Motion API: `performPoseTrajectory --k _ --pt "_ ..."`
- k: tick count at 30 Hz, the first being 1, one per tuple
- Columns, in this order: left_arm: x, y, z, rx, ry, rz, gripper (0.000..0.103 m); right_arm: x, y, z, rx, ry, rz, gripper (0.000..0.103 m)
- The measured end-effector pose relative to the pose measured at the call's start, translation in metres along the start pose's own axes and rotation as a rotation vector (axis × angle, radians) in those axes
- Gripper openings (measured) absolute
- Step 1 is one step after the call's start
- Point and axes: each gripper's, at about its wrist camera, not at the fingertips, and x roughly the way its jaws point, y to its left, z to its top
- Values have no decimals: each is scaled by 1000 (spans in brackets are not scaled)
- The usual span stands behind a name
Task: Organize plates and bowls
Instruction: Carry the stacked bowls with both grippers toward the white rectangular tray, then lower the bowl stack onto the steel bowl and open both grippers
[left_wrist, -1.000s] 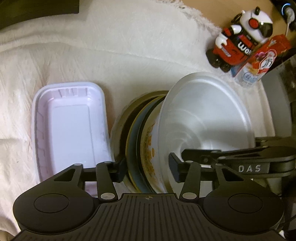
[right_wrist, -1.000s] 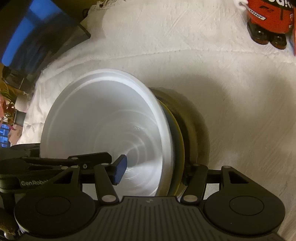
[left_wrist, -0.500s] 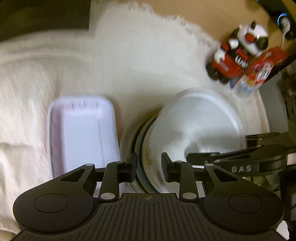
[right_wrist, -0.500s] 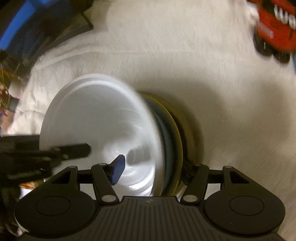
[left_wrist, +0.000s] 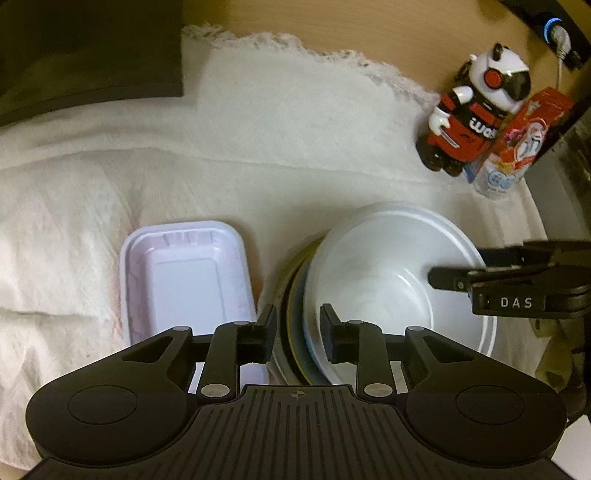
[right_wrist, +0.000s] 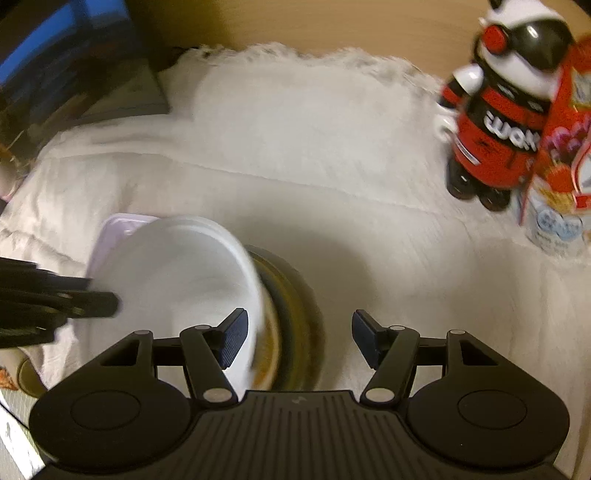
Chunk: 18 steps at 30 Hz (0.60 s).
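A stack of dishes stands tilted on the white cloth: a large white bowl (left_wrist: 391, 273) on top, with yellow, blue and olive plates (left_wrist: 293, 314) under it. My left gripper (left_wrist: 297, 330) is shut on the stack's near edge, one finger under the plates and one inside the bowl. In the right wrist view the white bowl (right_wrist: 177, 280) and plates (right_wrist: 291, 321) are motion-blurred. My right gripper (right_wrist: 297, 338) is open; its jaws straddle the stack's edge without touching the outer plate. A pale lilac rectangular tray (left_wrist: 188, 280) lies left of the stack.
A red, white and black robot toy (left_wrist: 476, 114) and a red snack carton (left_wrist: 517, 147) stand at the back right. A dark box (left_wrist: 88, 55) sits at the back left. The cloth's fringed edge (left_wrist: 295, 44) meets a wooden tabletop.
My right gripper has opened and let go of the stack. My left gripper has closed on the stack's edge. Both cameras have pulled back and up; the stack has tilted flatter.
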Motion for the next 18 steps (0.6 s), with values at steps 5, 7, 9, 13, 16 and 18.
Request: performPoseTrajectory --k 5,7,9,13,16,18 --pt "-12 5 -7 -64 -29 -55 29 0 -4 -9 0 -26 -15 66" --pt "-23 10 -9 -86 -52 -95 27 -10 -1 -14 9 -51 -2 66" --pt "-37 16 -10 -93 -92 -139 27 -25 6 -14 8 -111 -4 66" --pt "-67 43 -8 -122 -201 -171 27 -64 23 -18 37 -257 -45 74" --pt "-81 78 -8 -155 -273 -133 27 -81 44 -20 28 -317 -93 80" --pt "-80 98 -10 -180 -253 -56 27 -84 63 -22 25 -318 -102 80"
